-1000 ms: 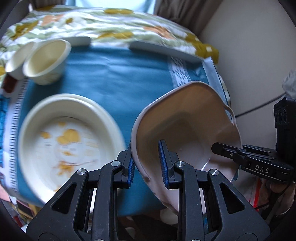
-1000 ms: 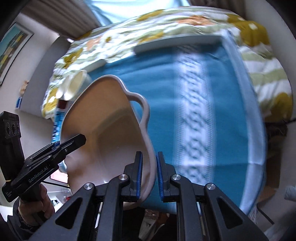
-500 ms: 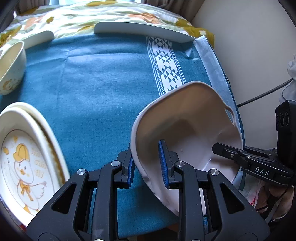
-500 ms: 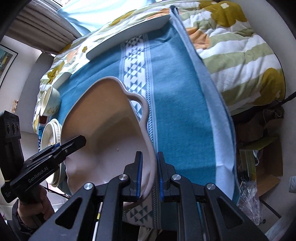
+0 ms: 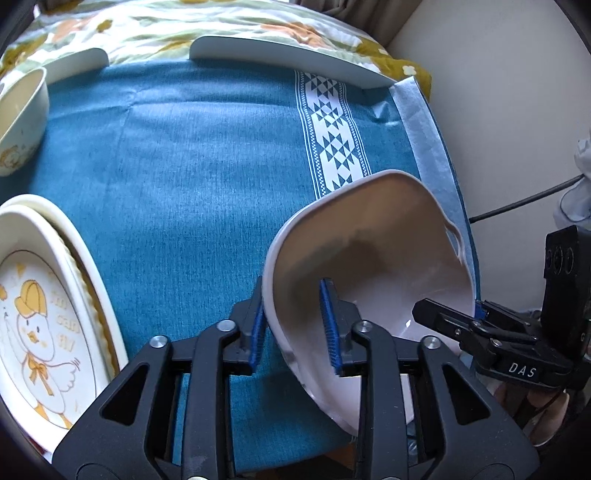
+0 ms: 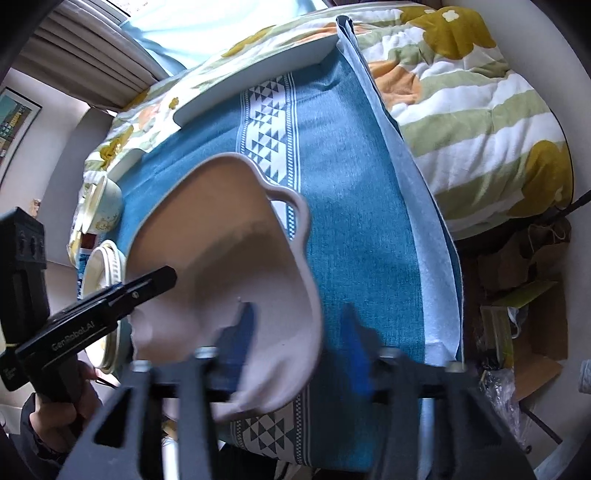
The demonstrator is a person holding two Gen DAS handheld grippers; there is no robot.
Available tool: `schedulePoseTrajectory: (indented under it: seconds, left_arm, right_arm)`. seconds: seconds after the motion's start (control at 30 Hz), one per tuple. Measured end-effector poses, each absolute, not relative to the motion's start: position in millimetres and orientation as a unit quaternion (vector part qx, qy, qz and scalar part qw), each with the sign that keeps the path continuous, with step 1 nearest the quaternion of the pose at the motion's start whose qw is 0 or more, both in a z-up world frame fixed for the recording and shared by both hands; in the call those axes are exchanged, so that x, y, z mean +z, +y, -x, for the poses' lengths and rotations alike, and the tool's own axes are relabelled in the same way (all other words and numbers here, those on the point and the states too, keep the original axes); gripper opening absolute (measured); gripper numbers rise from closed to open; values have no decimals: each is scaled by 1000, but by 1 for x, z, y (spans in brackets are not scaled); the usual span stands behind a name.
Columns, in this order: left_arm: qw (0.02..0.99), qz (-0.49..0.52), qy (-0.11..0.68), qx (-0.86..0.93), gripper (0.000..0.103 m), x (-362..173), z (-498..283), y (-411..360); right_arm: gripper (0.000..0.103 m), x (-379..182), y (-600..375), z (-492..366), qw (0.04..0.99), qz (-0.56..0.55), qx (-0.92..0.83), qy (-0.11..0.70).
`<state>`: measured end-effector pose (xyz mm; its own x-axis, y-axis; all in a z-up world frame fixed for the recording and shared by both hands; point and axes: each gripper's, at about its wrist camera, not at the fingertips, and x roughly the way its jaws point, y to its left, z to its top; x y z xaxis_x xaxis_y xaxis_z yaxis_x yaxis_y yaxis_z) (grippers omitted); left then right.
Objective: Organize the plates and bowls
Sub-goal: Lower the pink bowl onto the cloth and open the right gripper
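Holding the pale pink ceramic bowl with loop handles (image 5: 373, 258) tilted above the blue patterned cloth (image 5: 192, 155), we keep our left gripper (image 5: 295, 325) pinched on its near rim, while our right gripper (image 6: 299, 332) has jaws spread, blurred, straddling the opposite rim without pressing.

A: Soft daylight is seen coming in from the far window (image 6: 207, 33). A small shine is seen inside the pink bowl (image 5: 369, 266).

B: The right gripper (image 6: 299, 343) is blurred. Edges are bent round and darkened.
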<state>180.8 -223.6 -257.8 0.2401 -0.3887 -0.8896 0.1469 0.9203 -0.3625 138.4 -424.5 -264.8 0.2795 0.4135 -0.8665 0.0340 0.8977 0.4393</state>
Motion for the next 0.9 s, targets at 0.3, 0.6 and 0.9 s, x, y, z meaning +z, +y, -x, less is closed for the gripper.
schedulePoseTrajectory:
  seconds: [0.3,0.6,0.9]
  left_arm:
    - [793,134,570,-170,83,-237,-168,-207]
    - [888,141,418,-132,91,-121,-118,-133]
    - [934,99,343,16,103,-74,-106,-30]
  right_arm:
    - [83,-249,-430,-127,798,-188,123,560]
    - [95,-161,-393,-106,867,-115,161,458]
    - [102,-93,-285,-130,901,-59,254,345]
